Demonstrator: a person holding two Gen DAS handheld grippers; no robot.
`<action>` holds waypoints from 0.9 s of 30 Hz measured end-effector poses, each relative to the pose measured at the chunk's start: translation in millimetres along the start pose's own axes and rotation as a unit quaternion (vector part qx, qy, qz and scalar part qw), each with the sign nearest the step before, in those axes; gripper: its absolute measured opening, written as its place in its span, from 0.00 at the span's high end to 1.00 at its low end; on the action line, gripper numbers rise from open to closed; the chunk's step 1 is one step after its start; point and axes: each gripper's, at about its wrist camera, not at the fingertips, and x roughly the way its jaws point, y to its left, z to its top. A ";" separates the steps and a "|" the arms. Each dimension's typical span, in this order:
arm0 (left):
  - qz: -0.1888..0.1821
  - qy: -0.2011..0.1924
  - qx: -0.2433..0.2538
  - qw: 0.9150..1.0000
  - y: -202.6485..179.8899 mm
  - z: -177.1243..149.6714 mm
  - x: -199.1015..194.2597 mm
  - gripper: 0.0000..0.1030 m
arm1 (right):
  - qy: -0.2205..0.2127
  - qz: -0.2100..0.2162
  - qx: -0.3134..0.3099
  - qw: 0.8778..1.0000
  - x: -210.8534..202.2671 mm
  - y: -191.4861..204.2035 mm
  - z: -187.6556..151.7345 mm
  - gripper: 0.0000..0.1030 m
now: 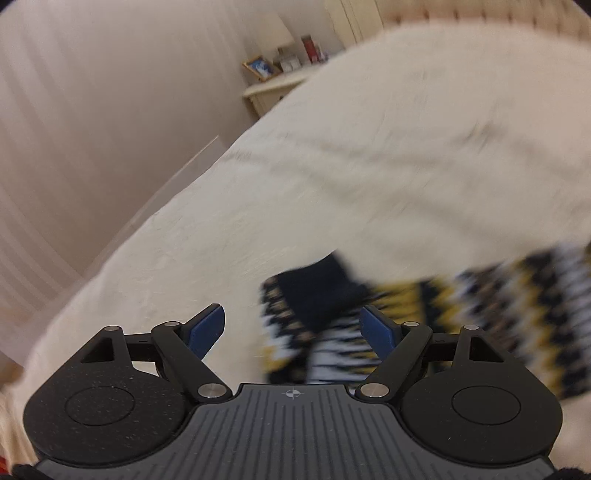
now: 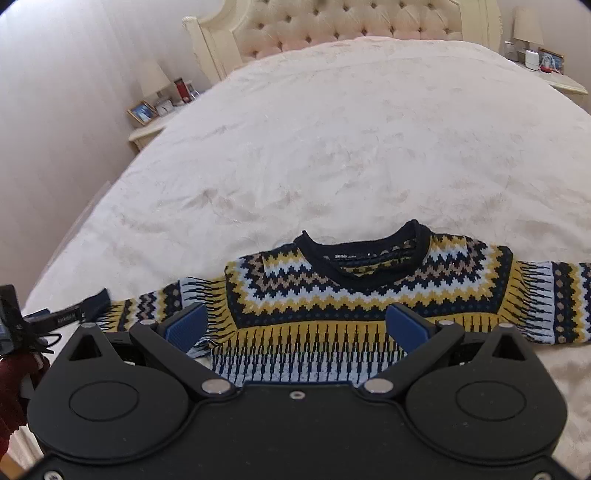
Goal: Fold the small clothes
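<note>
- At the bottom of the left wrist view: left gripper [image 1: 291,310], jaws spread wide, nothing pinched. Tilted down over the cuff [image 1: 314,280], probably so that a pinch can be taken there.
- Just past the blue pads [image 1: 207,328]: dark cuff end of the sleeve [image 1: 480,306], running off to the right edge of the frame. Much blurred, so contact with the fabric impossible to tell.
- At the bottom of the right wrist view: right gripper [image 2: 297,308], likewise wide and empty. Poised above the lower body of the sweater [image 2: 369,295], looking along its middle, likely kept clear while the sleeve is dealt with.
- Centre of that frame: sweater flat and face up on the bed [image 2: 332,147], neckline toward the top of the frame, both sleeves stretched straight out to left and right. Spread so, presumably, to make each sleeve easy to fold in over the body. No fold made yet, by the look of it.
- Above the neckline: bare cream bedspread, lightly rumpled, leaving plenty of room to work.
- Upper left of the frame: nightstand [image 2: 147,133] with lamp and photo frame, well apart from the sweater.
- Top of the frame: tufted headboard [image 2: 332,26].
</note>
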 end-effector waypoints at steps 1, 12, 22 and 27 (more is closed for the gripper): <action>0.006 0.007 0.012 1.000 -0.2 -4.2 9.7 0.23 | 0.006 -0.004 0.000 1.000 3.6 3.5 -0.2 0.01; -0.106 0.039 -0.117 0.987 48.6 -29.4 48.0 0.92 | 0.060 -0.012 -0.028 0.998 33.2 36.2 -1.2 0.01; -0.197 -0.039 -0.223 0.954 86.7 -3.0 -34.6 0.93 | 0.078 -0.005 -0.027 0.997 25.1 31.3 -16.1 0.01; -0.252 -0.091 -0.221 0.938 70.5 25.2 -96.4 0.93 | 0.073 0.006 -0.014 0.997 10.6 15.7 -27.6 0.01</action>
